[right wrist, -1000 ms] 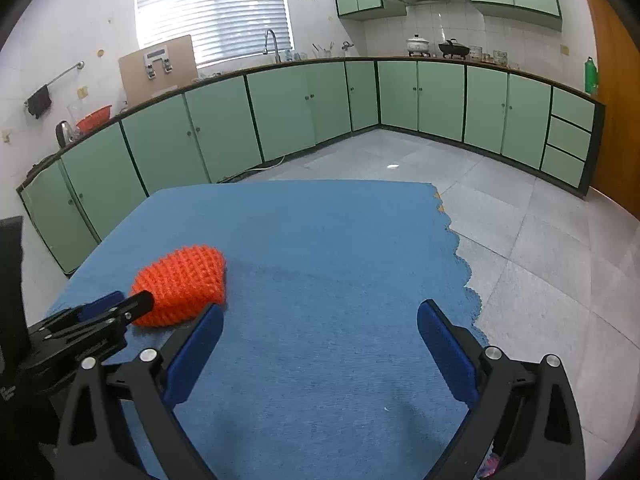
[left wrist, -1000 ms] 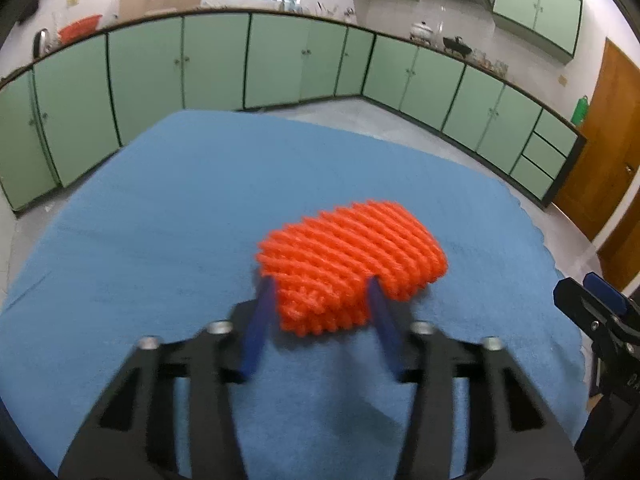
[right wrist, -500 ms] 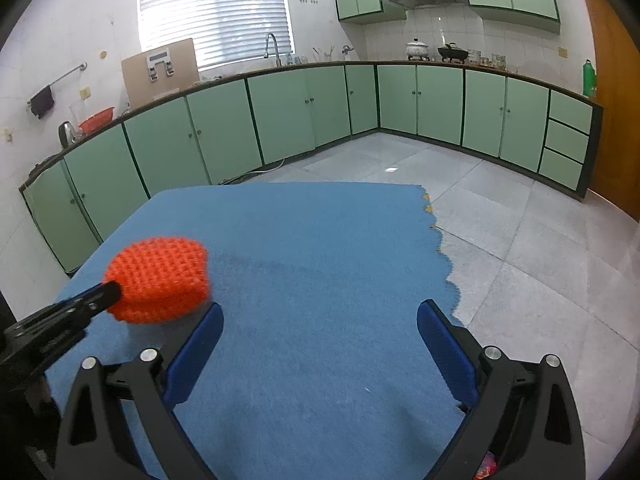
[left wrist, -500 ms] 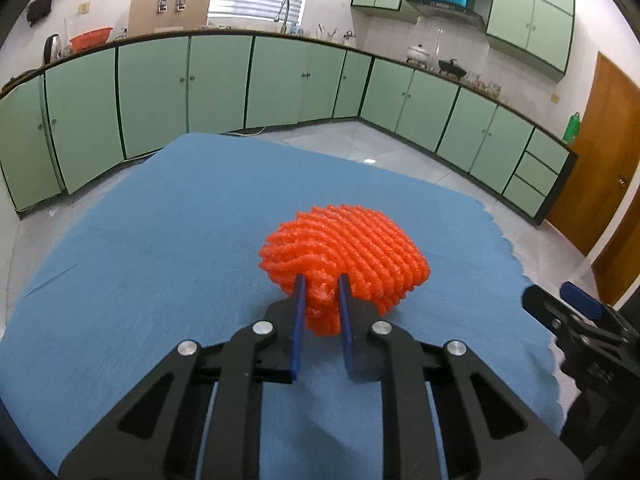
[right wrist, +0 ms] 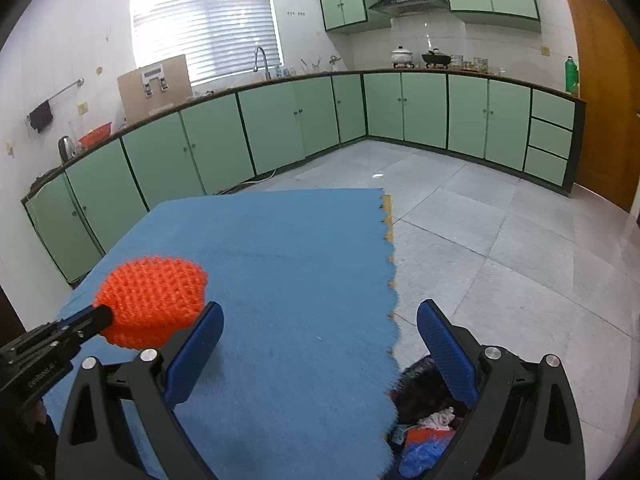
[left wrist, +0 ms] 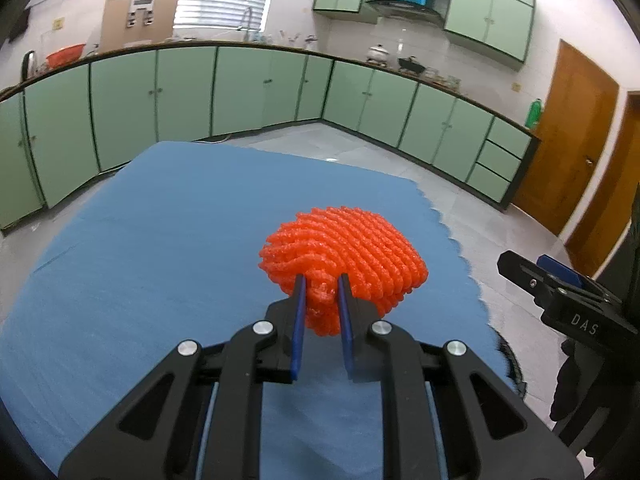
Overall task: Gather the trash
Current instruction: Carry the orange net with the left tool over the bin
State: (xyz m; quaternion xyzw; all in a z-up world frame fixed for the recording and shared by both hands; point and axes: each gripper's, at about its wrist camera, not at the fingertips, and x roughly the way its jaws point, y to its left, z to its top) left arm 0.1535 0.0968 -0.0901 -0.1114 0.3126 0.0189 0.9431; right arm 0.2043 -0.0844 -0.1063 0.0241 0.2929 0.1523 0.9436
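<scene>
Green cabinets (right wrist: 280, 128) line white-tiled walls; blinds-covered window (right wrist: 206, 20) bright; grey tile floor (right wrist: 500, 232); wooden door (left wrist: 576, 132).

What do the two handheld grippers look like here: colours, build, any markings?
Both are matte black with angular, cut-out linkage arms, silver round pivot screws and blue finger pads. The left gripper has flat, narrow pads; the right gripper has wider, textured pads. White lettering reading DAS shows on the right gripper's side. No cables visible.

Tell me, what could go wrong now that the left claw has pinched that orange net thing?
The left gripper pinches only a bunched corner of the orange foam net, so the soft mesh might slip free while being carried. The trash bin sits low past the blue mat's jagged edge, so a loose drop could miss it.
</scene>
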